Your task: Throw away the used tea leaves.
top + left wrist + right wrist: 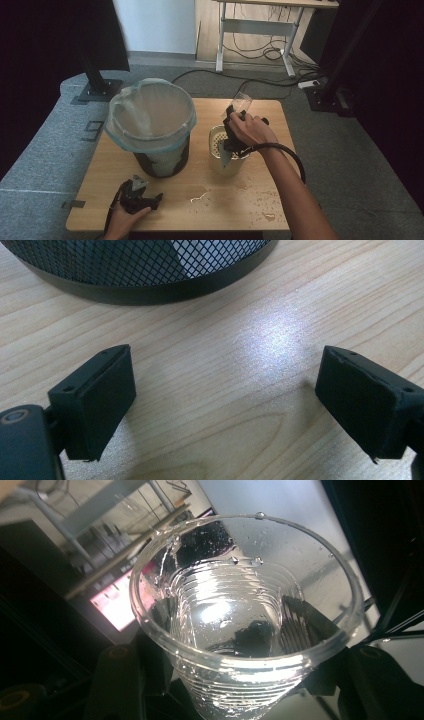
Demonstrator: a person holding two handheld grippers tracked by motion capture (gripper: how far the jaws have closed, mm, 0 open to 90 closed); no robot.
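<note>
My right gripper (237, 114) is shut on a clear ribbed plastic cup (242, 102), held in the air over the far side of a cream pot (223, 162). In the right gripper view the cup (240, 615) sits between the two black jaws with its mouth toward the camera and water drops clinging inside. My left gripper (141, 192) rests on the wooden table (260, 185) near the front left edge. It stands open, and its pads (100, 400) are wide apart over bare wood. The black mesh bin (145, 265) stands just beyond them.
The mesh bin (159, 157) carries a clear plastic liner (150, 115) and stands left of the pot. Water puddles (202, 196) lie on the front of the table, with more drops at the front right (268, 216). A desk frame and cables lie on the floor beyond.
</note>
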